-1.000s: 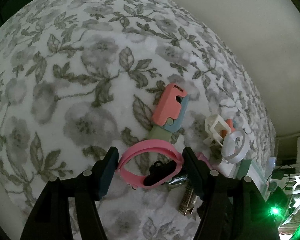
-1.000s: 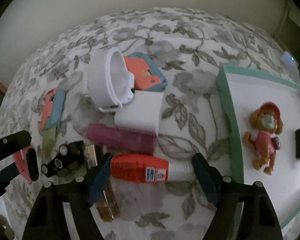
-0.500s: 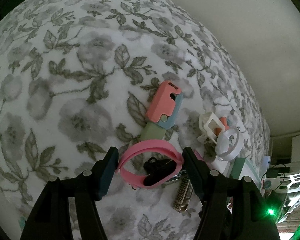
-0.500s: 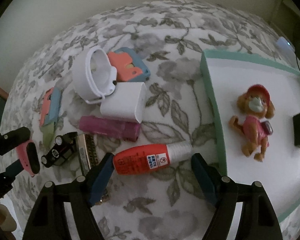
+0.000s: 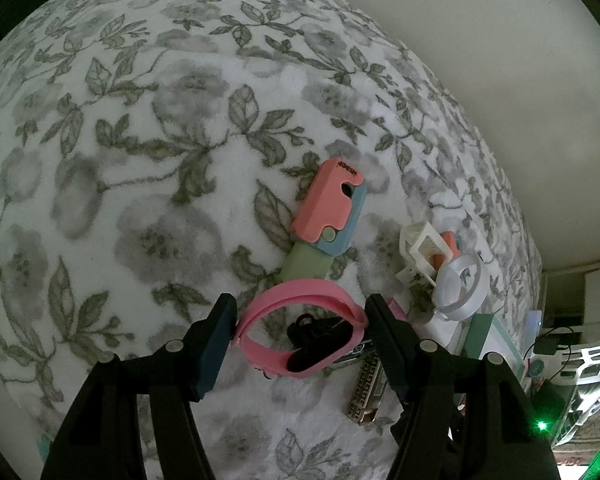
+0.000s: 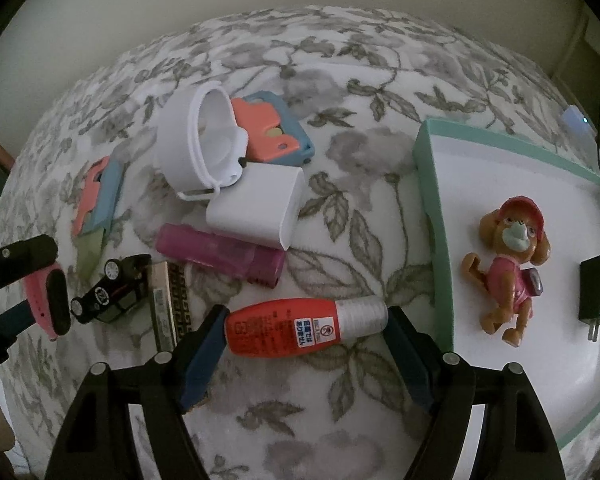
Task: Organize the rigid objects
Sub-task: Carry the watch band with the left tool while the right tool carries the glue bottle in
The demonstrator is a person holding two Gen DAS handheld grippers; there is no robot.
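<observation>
My left gripper (image 5: pixel 301 326) is shut on a pink wristband (image 5: pixel 300 300) with a black face, held above the flowered blanket. The band also shows at the left edge of the right wrist view (image 6: pixel 46 304). My right gripper (image 6: pixel 305 330) is shut on a red glue bottle (image 6: pixel 284 330) with a clear cap, held lengthwise between the fingers, just left of a mint-rimmed white tray (image 6: pixel 435 220). The tray holds a brown toy dog (image 6: pixel 507 272) in pink and a black plug (image 6: pixel 595 292).
On the blanket lie a white round case (image 6: pixel 192 144), a white box (image 6: pixel 256 208), a pink tube (image 6: pixel 220 252), a black toy car (image 6: pixel 112 288), a gold patterned bar (image 6: pixel 168 308) and two coral-and-blue folding cutters (image 6: pixel 272 132) (image 5: pixel 331 210).
The right gripper has lifted the glue bottle off the blanket and carried it right, up to the tray's edge. The left gripper still holds the pink band, raised a little.
</observation>
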